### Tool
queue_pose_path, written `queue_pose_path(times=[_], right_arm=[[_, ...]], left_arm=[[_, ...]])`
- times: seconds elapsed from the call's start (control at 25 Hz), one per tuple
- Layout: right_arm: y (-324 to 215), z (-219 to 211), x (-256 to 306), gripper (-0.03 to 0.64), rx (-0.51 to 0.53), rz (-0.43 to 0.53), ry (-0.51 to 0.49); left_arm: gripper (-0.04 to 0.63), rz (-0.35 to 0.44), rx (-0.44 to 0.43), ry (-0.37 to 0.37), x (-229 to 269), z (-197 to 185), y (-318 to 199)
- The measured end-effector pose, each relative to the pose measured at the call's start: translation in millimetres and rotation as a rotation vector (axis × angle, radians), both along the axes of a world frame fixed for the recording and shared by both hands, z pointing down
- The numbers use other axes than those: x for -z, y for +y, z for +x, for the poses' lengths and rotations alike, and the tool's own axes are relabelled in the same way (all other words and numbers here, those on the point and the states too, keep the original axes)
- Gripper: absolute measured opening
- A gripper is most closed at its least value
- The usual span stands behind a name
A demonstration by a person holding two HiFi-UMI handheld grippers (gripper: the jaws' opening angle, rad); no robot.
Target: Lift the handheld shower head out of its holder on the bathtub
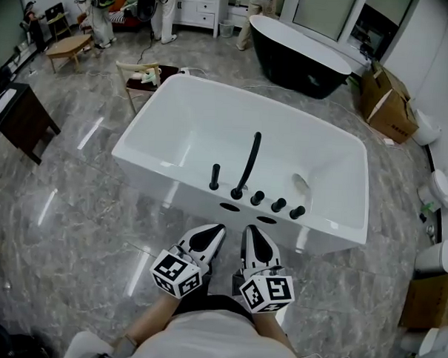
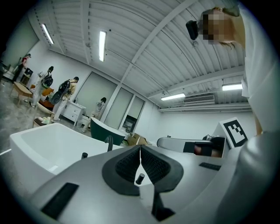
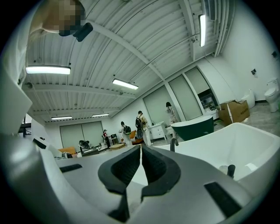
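Currently, neither tool has reached the work.

Item 1: white rectangular acrylic bathtub (image 1: 136, 152), standing on a grey marbled floor (image 1: 74, 227). Fittings along its near rim, left to right:
- slim black upright handheld shower head (image 1: 214, 177), judged so from its stick shape and its seat in the rim
- tall curved black spout (image 1: 248, 162)
- three round black knobs (image 1: 278, 205)

The shower head stands upright in its holder just left of the spout. It is untouched and apart from both grippers.

Item 2: left gripper (image 1: 216, 229), white with black pads, jaws closed tip to tip on nothing.

Item 3: right gripper (image 1: 250, 230), same pattern, jaws likewise pressed together and empty.

Both are held level and side by side, close before the person's body. They point at the rim and sit short of the fittings. This reads as a carrying posture for an approach; the jaws would need opening before any grasp.

Obscured or uncertain:
- The holder cannot be told apart from the rod it carries.
- Two dark ovals (image 1: 229, 207) on the tub's outer wall below the fittings cannot be identified.
- In the left gripper view the shower head shows only as a stub above the gripper's body.
- A small black cylinder (image 2: 140, 178) in the gap under the closed tips is probably a knob, though this is uncertain.
- The right gripper view shows the spout and one black fitting at the right, cut off below by the gripper's body.
- No hose is visible.
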State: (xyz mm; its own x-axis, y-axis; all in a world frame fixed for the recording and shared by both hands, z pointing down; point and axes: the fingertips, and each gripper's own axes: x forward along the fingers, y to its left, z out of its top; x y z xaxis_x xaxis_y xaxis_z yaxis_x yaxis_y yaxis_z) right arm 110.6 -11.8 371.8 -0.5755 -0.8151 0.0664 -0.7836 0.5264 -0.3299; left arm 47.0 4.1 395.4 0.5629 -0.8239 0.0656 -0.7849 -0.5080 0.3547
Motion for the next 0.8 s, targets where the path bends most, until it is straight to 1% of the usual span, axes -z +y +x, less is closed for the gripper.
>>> queue_pose_path(times=[0.8], right_arm=[[-129.9, -65.6, -0.2, 0.020, 0.024, -0.022, 0.032]], left_arm=[[0.012, -0.001, 0.010, 0.036, 6.0, -63.8, -134.4]])
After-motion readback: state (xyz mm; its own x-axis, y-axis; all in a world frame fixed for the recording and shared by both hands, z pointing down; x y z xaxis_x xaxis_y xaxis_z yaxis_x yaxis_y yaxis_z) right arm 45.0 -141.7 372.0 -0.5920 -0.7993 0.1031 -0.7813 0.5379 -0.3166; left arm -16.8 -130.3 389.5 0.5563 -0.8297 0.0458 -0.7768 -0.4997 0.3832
